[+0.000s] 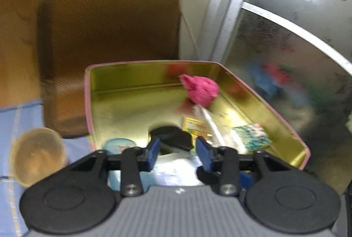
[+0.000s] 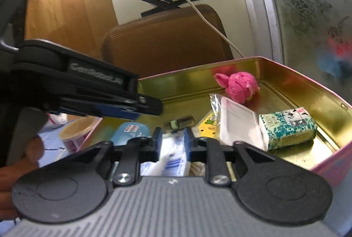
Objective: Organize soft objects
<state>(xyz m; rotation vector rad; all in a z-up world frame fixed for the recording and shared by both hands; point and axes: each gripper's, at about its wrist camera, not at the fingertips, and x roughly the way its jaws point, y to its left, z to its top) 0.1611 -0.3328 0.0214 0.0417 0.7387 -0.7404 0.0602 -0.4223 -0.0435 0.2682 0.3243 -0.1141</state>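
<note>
Inside the gold-lined pink tin (image 2: 286,74), toward its far right corner, lies the pink plush toy (image 2: 238,86), resting against a clear plastic packet (image 2: 236,124); a teal-patterned tissue pack (image 2: 287,129) sits just to its right, nearer the tin's right wall. Right gripper (image 2: 171,144) hovers at the tin's near edge, well short of the plush, with its blue pads pressed on both sides of a white-and-blue packet (image 2: 173,155), so it is clamped on that. Left gripper (image 1: 177,150) points into the tin from the near side too, jaws partly apart with nothing between them; a black round object (image 1: 171,136) lies just ahead, plush (image 1: 201,90) farther on and to the right. From the right wrist view the left tool (image 2: 129,106) reaches in level from the left, above the tin's near-left corner, a hand (image 2: 33,149) on its grip. Left view is motion-blurred. Brown chair back (image 2: 167,36) stands behind the tin.
</note>
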